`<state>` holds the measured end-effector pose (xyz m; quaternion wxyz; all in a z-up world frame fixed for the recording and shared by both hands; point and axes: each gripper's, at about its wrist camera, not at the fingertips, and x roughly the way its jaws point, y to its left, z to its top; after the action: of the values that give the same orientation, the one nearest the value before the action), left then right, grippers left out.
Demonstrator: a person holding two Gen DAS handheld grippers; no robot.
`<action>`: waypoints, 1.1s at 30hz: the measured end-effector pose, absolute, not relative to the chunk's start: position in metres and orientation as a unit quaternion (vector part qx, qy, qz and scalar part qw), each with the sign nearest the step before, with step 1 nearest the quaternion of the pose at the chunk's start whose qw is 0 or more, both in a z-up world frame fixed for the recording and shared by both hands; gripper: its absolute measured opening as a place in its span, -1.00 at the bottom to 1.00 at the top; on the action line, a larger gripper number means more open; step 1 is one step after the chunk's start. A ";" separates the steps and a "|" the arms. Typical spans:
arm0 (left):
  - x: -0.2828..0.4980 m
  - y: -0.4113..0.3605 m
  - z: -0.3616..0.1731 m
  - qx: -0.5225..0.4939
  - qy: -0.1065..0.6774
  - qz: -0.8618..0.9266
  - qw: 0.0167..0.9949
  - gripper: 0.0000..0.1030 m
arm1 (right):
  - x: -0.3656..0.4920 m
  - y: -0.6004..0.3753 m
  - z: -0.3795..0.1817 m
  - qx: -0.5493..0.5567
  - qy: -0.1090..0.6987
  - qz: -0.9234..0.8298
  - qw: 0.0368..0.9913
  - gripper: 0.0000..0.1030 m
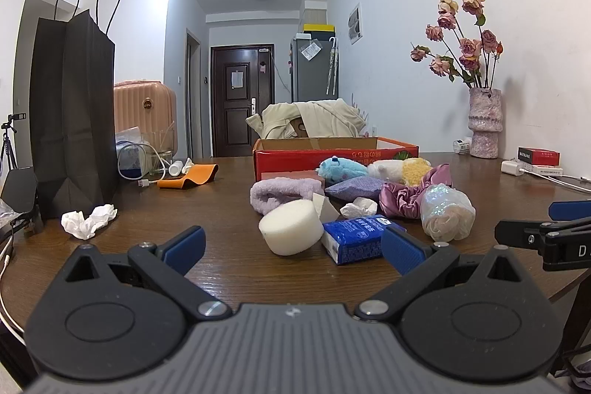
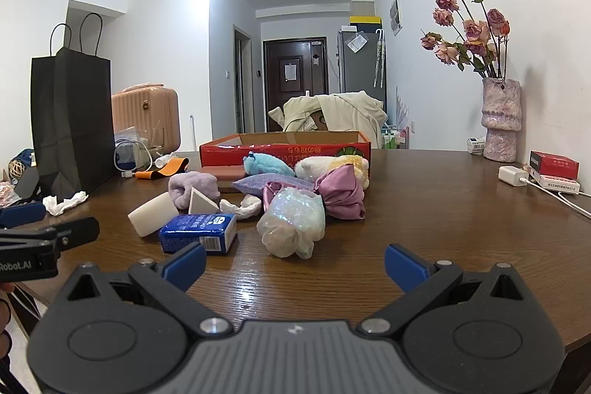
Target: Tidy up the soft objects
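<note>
Dark wood grain fills the near part of the desk [image 2: 424, 209], and both tools hang low over its front edge with nothing in them. The left gripper [image 1: 293, 250] has its blue fingers [image 1: 184, 244] spread wide; the right gripper [image 2: 293, 264] is equally wide open and empty.

Just ahead of the left gripper lies a round white sponge [image 1: 291, 231], tipped on its side, touching a blue tissue pack [image 1: 360, 239]. In front of the right gripper sits a clear iridescent bag [image 2: 291, 224] with something pale bunched inside. Behind these the pile thickens: a white wedge sponge [image 2: 201, 200], a crumpled white tissue [image 2: 240, 207], a lilac fluffy cloth [image 1: 280, 194], a pink satin scrunchie [image 2: 341, 191], a purple sachet [image 2: 262, 183], a blue plush toy [image 2: 264, 163] and a cream and yellow plush [image 2: 332, 167]. Farthest back, touching the pile, stands an open red cardboard box [image 2: 284, 150], which looks like the likely place for the soft things, though that is my reading.

Nothing seems sorted yet, so this is the opening reach. The next move calls for each gripper to advance to its nearest item, straddle it with the fingers and close gently, since sponge and bag will squash and could slip.
</note>
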<state>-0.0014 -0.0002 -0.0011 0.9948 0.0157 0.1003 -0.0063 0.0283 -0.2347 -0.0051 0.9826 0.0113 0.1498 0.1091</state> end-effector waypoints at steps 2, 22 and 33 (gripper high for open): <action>-0.002 0.000 -0.001 0.016 0.100 -0.006 0.995 1.00 | 0.029 -0.235 -0.005 0.010 0.154 0.109 0.982 1.00; 0.020 0.007 0.000 -0.031 0.127 -0.032 0.991 1.00 | 0.036 -0.232 -0.001 0.008 0.139 0.133 0.981 1.00; 0.084 0.022 -0.005 -0.149 0.242 -0.115 0.952 -0.15 | 0.093 -0.217 0.000 0.092 0.214 0.265 0.936 0.21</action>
<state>0.0844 0.0224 -0.0054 0.9519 -0.1487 0.2418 -0.1154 0.0929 -0.2173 -0.0004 0.9355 0.0916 0.2145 0.2653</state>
